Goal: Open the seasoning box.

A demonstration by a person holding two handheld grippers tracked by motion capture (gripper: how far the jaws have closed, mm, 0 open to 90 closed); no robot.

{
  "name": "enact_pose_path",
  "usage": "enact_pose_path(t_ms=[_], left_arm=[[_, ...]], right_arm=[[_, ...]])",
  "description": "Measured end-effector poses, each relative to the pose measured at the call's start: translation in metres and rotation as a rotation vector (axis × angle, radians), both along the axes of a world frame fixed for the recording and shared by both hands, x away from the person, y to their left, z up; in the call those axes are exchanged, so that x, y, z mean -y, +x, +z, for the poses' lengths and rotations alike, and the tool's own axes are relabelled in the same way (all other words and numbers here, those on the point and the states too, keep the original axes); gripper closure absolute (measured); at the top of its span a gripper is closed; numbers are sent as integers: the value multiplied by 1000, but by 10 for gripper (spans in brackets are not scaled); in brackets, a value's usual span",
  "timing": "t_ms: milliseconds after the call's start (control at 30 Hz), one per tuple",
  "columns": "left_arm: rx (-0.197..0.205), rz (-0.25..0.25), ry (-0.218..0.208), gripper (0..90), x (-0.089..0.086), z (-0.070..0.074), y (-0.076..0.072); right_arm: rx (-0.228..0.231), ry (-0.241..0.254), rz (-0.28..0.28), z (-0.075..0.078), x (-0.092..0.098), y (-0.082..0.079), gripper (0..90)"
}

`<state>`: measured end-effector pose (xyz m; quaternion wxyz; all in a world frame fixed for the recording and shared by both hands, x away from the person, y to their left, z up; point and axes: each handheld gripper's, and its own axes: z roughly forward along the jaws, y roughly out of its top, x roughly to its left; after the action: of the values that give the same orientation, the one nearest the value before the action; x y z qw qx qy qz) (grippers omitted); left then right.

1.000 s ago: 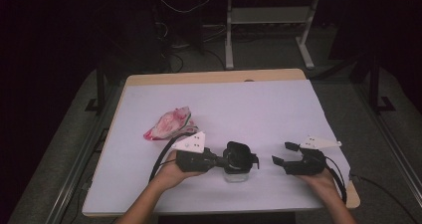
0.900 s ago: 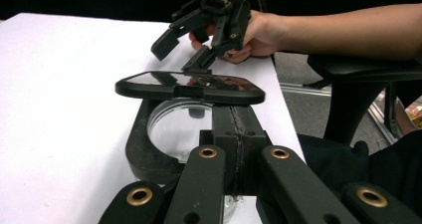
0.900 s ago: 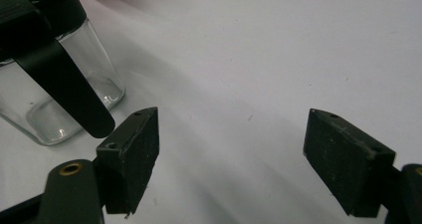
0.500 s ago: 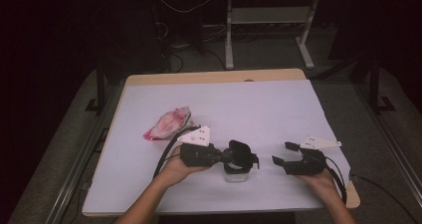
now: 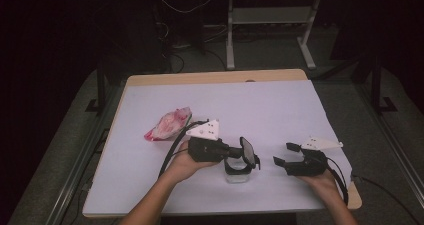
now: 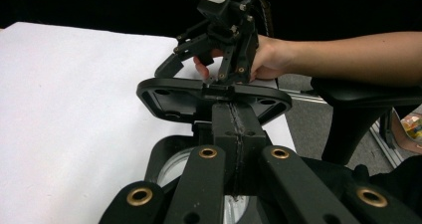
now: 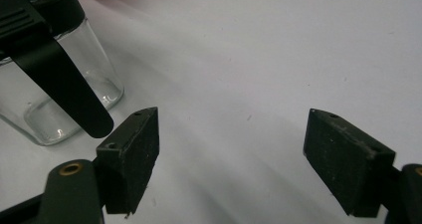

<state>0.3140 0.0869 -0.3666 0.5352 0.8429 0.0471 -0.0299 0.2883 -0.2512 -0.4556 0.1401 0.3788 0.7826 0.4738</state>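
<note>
the left gripper, clamped on a black lid, has lifted it slightly off the glass jar at table centre's six o'clock; at three o'clock, the right gripper waits, jaws spread, empty

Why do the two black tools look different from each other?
The left tool has its jaws shut tight together, while the right tool has its jaws wide open with nothing between them. The left tool sits right at the glass jar, while the right tool waits off to the side, apart from the jar. Both are black, both have a pale three-cornered plate on top, and a hand holds each one.
</note>
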Motion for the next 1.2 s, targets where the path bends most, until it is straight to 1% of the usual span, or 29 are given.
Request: enact_pose_path(t_ms=[133,333,467,733,767,800,833,867,1033,1200], left_arm=[[6,-1,8,900,5,4,2],[14,-5,0,900,17,7,4],[28,-18,12,900,27,10,5],[26,-33,13,900,41,11,6],[28,-36,19,900,42,11,7],[24,-35,14,900,44,11,7],[31,-39,19,900,45,11,7],[23,-38,17,900,47,11,7],[22,-41,19,900,51,9,9],[20,-39,18,900,51,9,9]], right_arm=[[-2,1,0,0,0,0,217],[4,-2,-1,0,0,0,217],[3,-2,3,0,0,1,217],[8,-5,4,0,0,0,217],[4,-4,3,0,-1,0,217],[3,-5,4,0,-1,-1,217],[1,-5,5,0,-1,-1,217],[1,-7,5,0,-1,-1,217],[7,-14,7,0,-2,-1,217],[8,-13,8,0,-2,-1,217]])
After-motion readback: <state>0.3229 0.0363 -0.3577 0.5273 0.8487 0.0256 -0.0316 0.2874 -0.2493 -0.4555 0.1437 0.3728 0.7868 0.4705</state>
